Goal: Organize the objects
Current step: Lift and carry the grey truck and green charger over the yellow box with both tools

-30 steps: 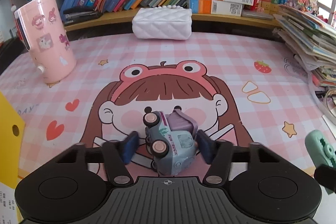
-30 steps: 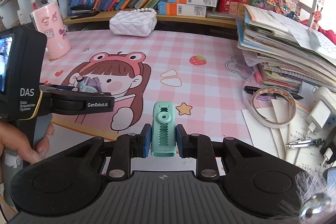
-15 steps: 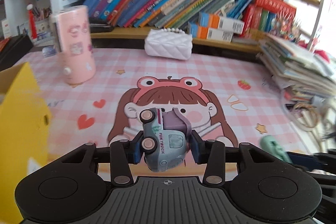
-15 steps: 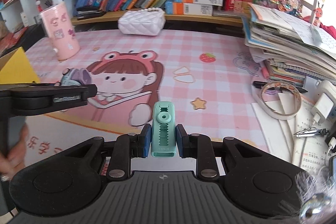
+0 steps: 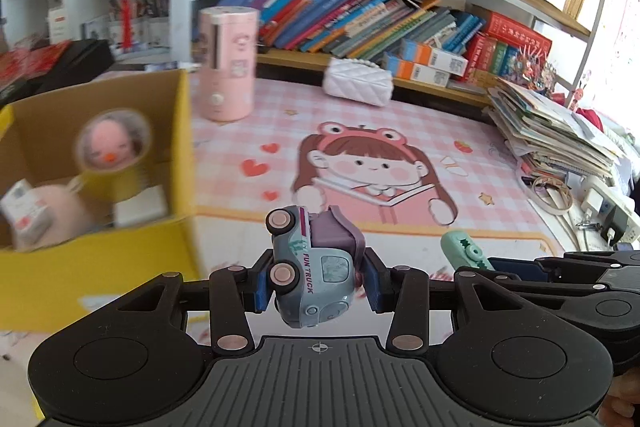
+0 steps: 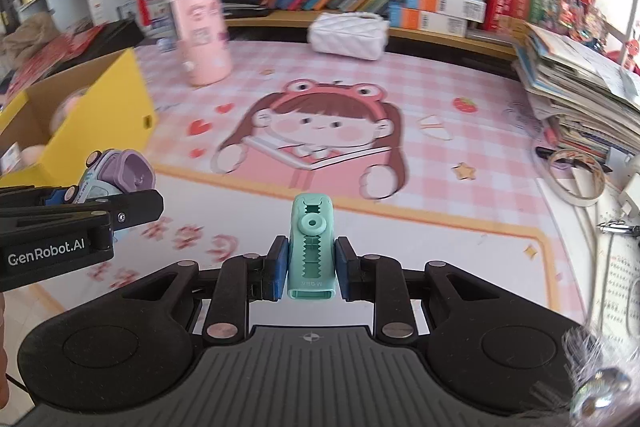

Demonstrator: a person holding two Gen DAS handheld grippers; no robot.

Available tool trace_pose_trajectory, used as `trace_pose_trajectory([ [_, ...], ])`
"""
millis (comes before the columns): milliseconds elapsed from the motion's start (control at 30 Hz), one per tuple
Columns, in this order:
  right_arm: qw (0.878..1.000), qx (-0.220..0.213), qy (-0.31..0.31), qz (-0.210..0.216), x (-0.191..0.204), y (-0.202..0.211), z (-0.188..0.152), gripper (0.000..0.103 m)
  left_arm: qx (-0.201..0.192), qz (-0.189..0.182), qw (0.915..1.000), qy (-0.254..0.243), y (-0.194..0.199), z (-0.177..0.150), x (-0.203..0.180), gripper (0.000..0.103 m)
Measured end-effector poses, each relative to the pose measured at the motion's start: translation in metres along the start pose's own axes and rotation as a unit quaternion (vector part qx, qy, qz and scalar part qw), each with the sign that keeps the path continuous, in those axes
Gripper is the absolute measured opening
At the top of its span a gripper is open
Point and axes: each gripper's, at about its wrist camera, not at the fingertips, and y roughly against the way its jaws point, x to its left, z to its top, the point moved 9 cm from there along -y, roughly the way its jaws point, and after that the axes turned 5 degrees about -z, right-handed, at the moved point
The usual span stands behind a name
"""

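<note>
- Left gripper (image 5: 316, 287) clamped on a toy truck (image 5: 314, 267), blue pads pressed against both its sides.
- Toy truck pale blue-grey with a purple body part, lettered "FUN TRUCK", turned on its side with pinkish wheels facing left and up, lifted clear of the desk mat (image 5: 400, 131).
- Right gripper (image 6: 311, 269) closed around a mint-green clip (image 6: 311, 247), pads (image 6: 278, 269) touching its flanks.
- Mint-green clip shaped like a toothed crocodile, standing lengthwise between the fingers, nose pointing forward, held above the white front band of the mat.
- In the left wrist view, same clip (image 5: 464, 253) poking in from the right, just beside the truck.
- In the right wrist view, left gripper and truck (image 6: 116, 179) at the left edge, near the corner of a yellow cardboard box (image 6: 108, 107).
- Yellow cardboard box (image 5: 120, 259) open at the top, to the left of the truck; inside, blurred: a pink-faced round toy (image 5: 114, 143), a pale pink soft shape (image 5: 52, 215), a small white packet.
- Behind, on the mat: pink cylindrical container (image 5: 228, 63) upright, white quilted purse (image 5: 358, 83) near the shelf of books (image 5: 360, 19).
- At the right: leaning stack of papers and booklets (image 6: 576, 75), tape ring (image 6: 576, 173) beside it.
</note>
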Motion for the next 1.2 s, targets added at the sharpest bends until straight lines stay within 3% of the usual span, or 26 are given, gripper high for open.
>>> trace_pose_trajectory([
  [533,0.997,0.012,0.06,0.047,0.126,0.049,-0.048,0.023,-0.005,0.046,0.9974,0.055,0.094,-0.053,0.095,0.042],
  [1200,0.994,-0.002,0.074,0.077,0.201,0.081,-0.073,0.023,-0.035,0.07,0.9953,0.057,0.16,-0.077,0.142,0.042],
])
